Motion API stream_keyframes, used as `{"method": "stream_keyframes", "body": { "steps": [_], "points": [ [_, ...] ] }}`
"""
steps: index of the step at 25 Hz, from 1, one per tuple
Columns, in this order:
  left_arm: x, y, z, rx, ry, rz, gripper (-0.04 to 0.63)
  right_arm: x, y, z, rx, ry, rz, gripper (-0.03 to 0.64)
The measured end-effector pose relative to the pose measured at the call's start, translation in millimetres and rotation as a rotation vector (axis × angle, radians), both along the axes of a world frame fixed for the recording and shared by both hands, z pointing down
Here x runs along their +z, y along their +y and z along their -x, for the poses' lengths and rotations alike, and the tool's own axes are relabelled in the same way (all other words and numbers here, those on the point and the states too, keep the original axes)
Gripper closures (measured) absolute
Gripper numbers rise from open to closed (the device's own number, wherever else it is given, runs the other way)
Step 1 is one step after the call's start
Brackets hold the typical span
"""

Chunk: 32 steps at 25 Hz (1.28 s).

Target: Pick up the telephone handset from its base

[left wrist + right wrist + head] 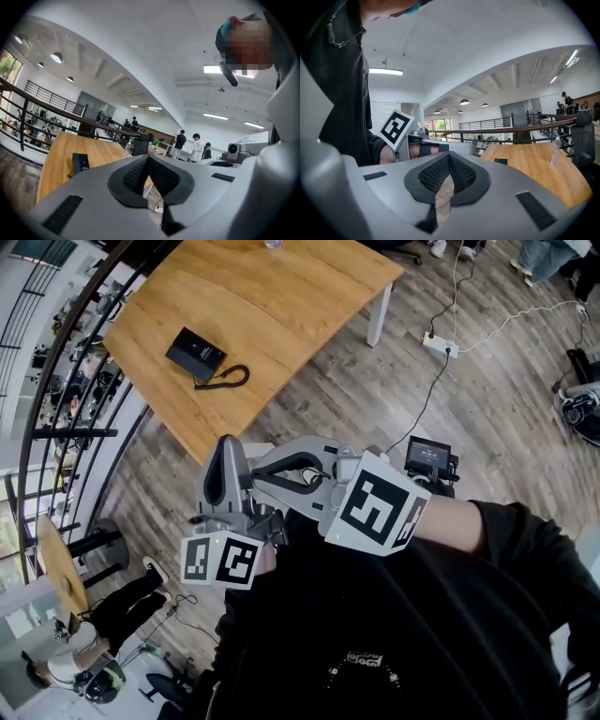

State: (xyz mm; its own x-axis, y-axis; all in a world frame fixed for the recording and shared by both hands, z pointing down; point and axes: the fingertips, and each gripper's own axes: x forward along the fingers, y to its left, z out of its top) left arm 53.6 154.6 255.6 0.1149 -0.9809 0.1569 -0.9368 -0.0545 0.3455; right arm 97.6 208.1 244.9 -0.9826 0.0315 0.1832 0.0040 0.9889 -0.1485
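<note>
While both grippers hang close to the person's chest, the head view puts the telephone (196, 353) far ahead of the jaws, on the wooden table (281, 296), with the handset apparently seated on the base. Its coiled cord (228, 379) loops on the side nearer the jaws. Left gripper (226, 454) and right gripper (281, 457) sit just beside each other, both aimed roughly toward the table and well apart from it.

Left gripper view: the left gripper (148, 157) has its jaws together, tips meeting, with nothing between the pads. The telephone (80, 162) shows small, beyond and to the left of the jaws. People stand far behind, past the table.

Right gripper view: the right gripper (449, 155) is likewise closed at the tips and empty. The telephone (500, 161) lies beyond and right of the jaws. A clear bottle (554, 152) stands farther right on the table. The other gripper's marker cube (396, 126) is close on the left.

Judgement: reach not yet begun.

Risks:
- Arriving with closed jaws would shove the telephone across the smooth wood instead of gripping the handset.
- A light base may rise with the handset.
- The cord may drag the base.
- Grippers this close may knock together.
</note>
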Motion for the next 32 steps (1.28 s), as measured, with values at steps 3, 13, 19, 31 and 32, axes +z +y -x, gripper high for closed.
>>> {"method": "stream_keyframes", "body": {
  "steps": [3,13,19,31,32],
  "points": [
    [8,-15,13,0.017,0.016,0.009,0.591,6,-12,13,0.03,0.01,0.004,0.6],
    [13,-58,54,0.139,0.048,0.013,0.589,11,-46,67,0.125,0.05,0.009,0.6],
    [14,-66,87,0.148,0.063,0.013,0.589,11,-55,100,0.136,0.072,0.011,0.6],
    [17,-35,152,0.048,0.118,-0.005,0.589,13,-29,156,0.041,0.119,-0.002,0.6],
    [17,-31,158,0.038,0.118,-0.006,0.589,13,-26,162,0.031,0.117,-0.007,0.6]
  ]
}}
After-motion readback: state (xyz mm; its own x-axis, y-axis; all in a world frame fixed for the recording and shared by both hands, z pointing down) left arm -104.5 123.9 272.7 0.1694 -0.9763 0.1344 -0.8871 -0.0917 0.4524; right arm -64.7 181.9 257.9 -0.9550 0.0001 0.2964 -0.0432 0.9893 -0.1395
